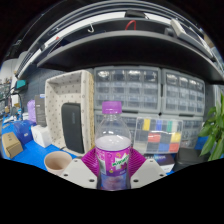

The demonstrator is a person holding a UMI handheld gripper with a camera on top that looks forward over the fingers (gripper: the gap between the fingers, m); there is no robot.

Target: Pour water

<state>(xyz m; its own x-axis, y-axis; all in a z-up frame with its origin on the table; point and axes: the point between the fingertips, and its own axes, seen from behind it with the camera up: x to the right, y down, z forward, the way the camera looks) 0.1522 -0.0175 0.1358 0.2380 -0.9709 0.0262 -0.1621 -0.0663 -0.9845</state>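
A clear plastic bottle [112, 145] with a purple cap and a purple-and-green label stands upright between my fingers. My gripper [113, 163] is shut on the bottle, both magenta pads [91, 160] pressing its labelled sides. A brown paper cup [58, 160] sits just left of the left finger, on the blue table surface [30, 155]. The bottle's base is hidden below the fingers.
A white microwave-like box [70, 110] stands behind the cup at the left. Small boxes [20, 135] lie at the far left. A colour checker card [160, 135] and a green plant [212, 130] are at the right. Shelves with bins line the back wall [150, 90].
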